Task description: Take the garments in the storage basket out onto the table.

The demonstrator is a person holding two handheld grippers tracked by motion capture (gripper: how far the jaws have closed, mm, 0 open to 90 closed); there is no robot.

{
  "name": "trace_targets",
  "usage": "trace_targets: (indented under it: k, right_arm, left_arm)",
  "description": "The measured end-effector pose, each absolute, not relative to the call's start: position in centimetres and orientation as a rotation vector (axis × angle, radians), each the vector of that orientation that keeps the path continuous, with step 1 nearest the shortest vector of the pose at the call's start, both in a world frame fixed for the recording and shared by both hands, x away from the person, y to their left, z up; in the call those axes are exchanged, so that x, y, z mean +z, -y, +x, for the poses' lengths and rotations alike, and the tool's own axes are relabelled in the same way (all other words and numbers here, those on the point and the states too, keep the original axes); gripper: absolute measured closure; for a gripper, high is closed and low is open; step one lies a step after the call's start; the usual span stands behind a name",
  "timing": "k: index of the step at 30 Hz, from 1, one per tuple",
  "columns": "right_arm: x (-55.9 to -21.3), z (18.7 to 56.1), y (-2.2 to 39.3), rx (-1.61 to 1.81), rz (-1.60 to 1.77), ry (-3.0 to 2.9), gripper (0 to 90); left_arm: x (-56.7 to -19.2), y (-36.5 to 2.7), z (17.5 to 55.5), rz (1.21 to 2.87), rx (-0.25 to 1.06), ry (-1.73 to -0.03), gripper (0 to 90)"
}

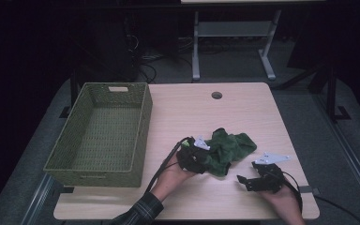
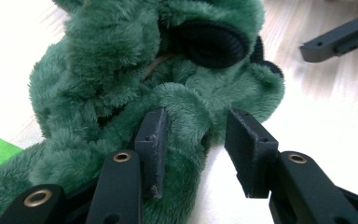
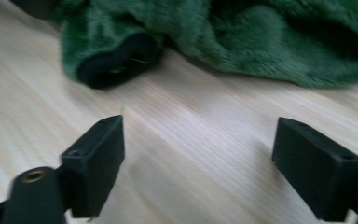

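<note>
Though fluffy, green garment point(image 2: 121, 70) shows no label (left gripper point(image 2: 193, 140) astride); right gripper point(image 3: 198, 149) apart.

The green plush garment point(image 2: 121, 84) is cut off by the left gripper view's top edge.

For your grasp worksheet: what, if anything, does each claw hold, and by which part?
The left claw straddles a fold of the green fleece garment, not clamped. The right claw holds nothing.

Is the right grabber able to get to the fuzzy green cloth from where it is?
Probably yes. The right gripper has its jaws open, aimed at the fuzzy green cloth, with bare table between them and nothing in the way.
</note>
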State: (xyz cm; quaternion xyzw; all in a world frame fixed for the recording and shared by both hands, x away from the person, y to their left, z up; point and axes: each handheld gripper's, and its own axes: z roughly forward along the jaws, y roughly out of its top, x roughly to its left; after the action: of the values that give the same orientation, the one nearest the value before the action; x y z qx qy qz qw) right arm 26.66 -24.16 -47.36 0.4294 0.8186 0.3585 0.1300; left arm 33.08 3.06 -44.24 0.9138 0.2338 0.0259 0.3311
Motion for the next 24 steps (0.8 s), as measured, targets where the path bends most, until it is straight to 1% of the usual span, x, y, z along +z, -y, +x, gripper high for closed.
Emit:
trace_targets:
  k: [1, 3, 5, 7, 9, 14, 17, 23, 24]
  right_arm:
    - [-47.2, 26.5, 23.8, 1.064, 1.220, -2.394, 21.4]
    - [-47.1, 26.4, 23.5, 1.079, 1.215, -2.395, 22.6]
    - [-47.0, 26.3, 23.0, 1.107, 1.190, -2.411, 24.2]
    - [-46.9, 26.2, 22.3, 1.126, 1.176, -2.427, 25.7]
    - [-46.9, 26.3, 21.5, 1.145, 1.164, -2.443, 25.9]
    - [-47.0, 26.7, 20.6, 1.160, 1.146, -2.453, 26.4]
    - [-47.1, 27.0, 20.1, 1.165, 1.131, -2.453, 28.5]
    - [-47.2, 27.6, 19.7, 1.183, 1.127, -2.454, 35.9]
    - [-47.3, 27.7, 19.7, 1.185, 1.129, -2.452, 38.9]
  left_arm:
    - [-44.4, -3.1, 33.1, 2.379, 0.068, -0.623, 59.1]
    - [-44.6, -3.3, 33.3, 2.383, 0.074, -0.623, 60.8]
    - [-44.9, -3.4, 33.3, 2.374, 0.083, -0.630, 66.8]
    - [-45.0, -3.5, 33.5, 2.376, 0.058, -0.633, 73.4]
    - [-45.2, -3.5, 33.5, 2.364, 0.027, -0.648, 82.7]
    - [-45.2, -3.5, 33.6, 2.365, 0.001, -0.643, 85.2]
    - [-44.9, -3.7, 33.5, 2.349, -0.018, -0.653, 85.7]
    - [-43.9, -4.1, 33.1, 2.300, -0.037, -0.660, 85.8]
    - [-43.7, -4.2, 33.1, 2.308, -0.037, -0.648, 85.8]
